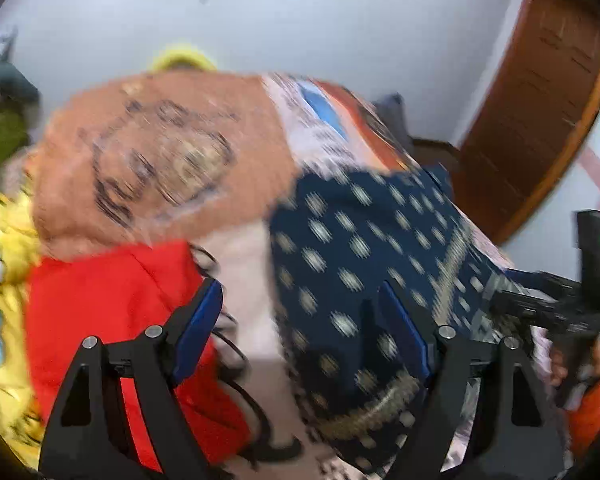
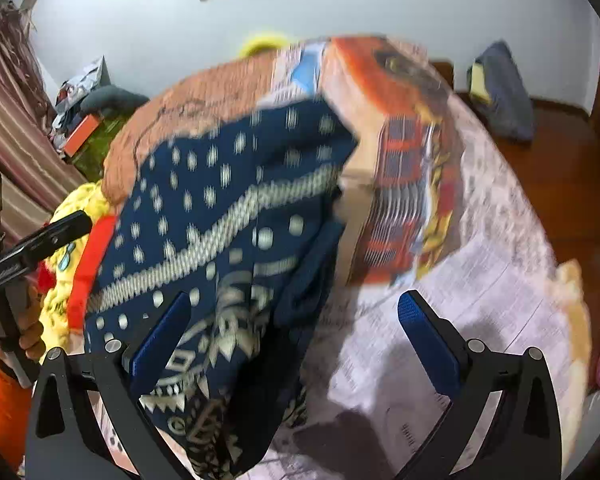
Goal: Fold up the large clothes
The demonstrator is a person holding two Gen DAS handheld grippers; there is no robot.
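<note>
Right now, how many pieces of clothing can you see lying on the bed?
4, at least: a navy patterned garment nearest the fingers, a red one to its left, a yellow one beyond that, and an orange printed one behind. More may lie hidden underneath.

Your left wrist view looks forward and down along its two blue-padded fingers [image 1: 204,320], close over the heaped clothes on the bed. At its right edge you see your other hand's rig. Your right wrist view also tilts down along its own fingers [image 2: 424,336], equally close, and catches the opposite rig at its left edge, so the two cameras sit side by side. Both share the navy patterned garment [image 1: 360,256] [image 2: 220,216], the printed bedsheet [image 1: 324,120] [image 2: 460,288], the white wall [image 1: 340,28] [image 2: 380,4] and, blurred, the peach cloth [image 1: 160,148] [image 2: 204,100].
</note>
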